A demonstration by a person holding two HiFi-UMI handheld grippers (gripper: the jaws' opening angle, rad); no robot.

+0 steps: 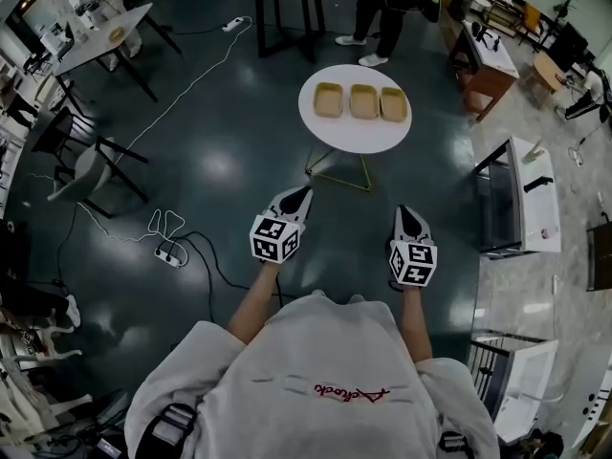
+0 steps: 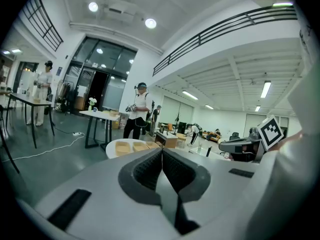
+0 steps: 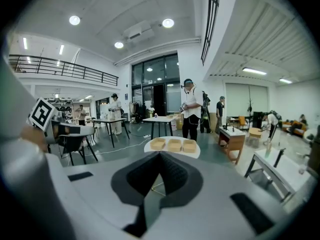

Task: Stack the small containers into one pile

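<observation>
3 tan containers point(image 1: 363, 101) sit side by side on the round white table point(image 1: 354, 138). Left gripper point(image 1: 298, 195) and right gripper point(image 1: 407, 214): jaws clenched, empty, well apart from the table.

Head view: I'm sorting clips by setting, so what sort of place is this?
Likely an open lab or workshop hall: scattered work tables, a power strip on the floor, a mezzanine railing.
</observation>
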